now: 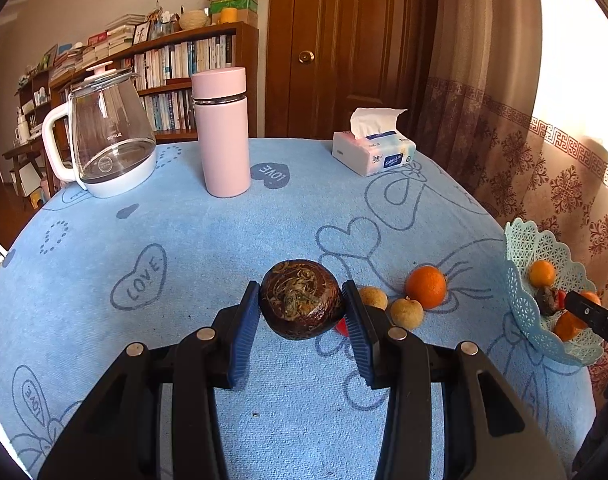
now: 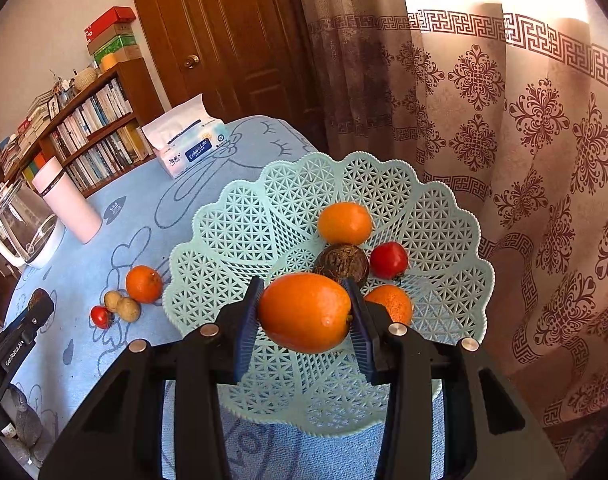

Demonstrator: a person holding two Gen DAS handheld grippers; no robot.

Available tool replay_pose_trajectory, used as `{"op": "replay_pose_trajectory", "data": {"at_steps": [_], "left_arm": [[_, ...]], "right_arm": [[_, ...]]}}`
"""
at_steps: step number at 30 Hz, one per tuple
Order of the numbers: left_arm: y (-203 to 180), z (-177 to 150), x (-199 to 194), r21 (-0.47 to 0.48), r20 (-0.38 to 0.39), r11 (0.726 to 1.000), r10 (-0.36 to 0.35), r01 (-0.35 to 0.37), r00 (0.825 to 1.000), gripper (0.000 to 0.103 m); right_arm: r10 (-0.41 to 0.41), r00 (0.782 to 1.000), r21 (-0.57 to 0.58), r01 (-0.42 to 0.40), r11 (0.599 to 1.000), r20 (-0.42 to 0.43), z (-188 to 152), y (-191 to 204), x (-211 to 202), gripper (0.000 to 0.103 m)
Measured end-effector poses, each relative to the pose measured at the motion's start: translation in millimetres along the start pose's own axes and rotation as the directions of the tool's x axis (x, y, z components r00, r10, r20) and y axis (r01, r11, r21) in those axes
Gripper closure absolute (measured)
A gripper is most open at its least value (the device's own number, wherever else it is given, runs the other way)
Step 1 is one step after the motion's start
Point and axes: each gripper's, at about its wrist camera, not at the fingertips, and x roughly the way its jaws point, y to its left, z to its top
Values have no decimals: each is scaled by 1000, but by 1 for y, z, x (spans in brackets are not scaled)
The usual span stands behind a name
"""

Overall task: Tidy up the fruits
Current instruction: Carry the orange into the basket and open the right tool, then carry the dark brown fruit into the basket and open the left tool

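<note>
Orange [image 2: 305,312] clamped in right claw [image 2: 304,316] over basket [image 2: 231,236]; left claw [image 1: 302,304] clamped on brown fruit [image 1: 301,299].

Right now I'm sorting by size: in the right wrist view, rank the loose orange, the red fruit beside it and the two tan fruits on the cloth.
1. Loose orange
2-3. Two tan fruits, alike
4. Red fruit, barely smaller; unsure

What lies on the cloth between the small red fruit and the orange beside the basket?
Two small tan round fruits lie between the red fruit and the orange, touching each other; the right wrist view shows it best.
</note>
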Motion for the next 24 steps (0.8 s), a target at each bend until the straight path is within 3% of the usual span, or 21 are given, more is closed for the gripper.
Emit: {"op": "replay_pose_trajectory", "data": {"at_steps": [3, 11, 15, 24], "left_arm": [[-1, -1, 1, 5, -1, 1000, 1, -1, 1000, 61], [-4, -2, 1, 20, 1, 1000, 6, -6, 1000, 61], [-7, -4, 0, 30, 1, 1000, 6, -6, 1000, 61], [-19, -8, -1, 72, 6, 997, 13, -14, 1000, 61]], "right_arm": [[3, 1000, 25, -3, 1000, 11, 1, -5, -4, 44], [5, 999, 49, -7, 999, 43, 0, -10, -15, 43], [-7, 998, 76, 2, 997, 63, -3, -17, -19, 31], [6, 998, 109, -13, 994, 69, -11, -29, -27, 31]]}}
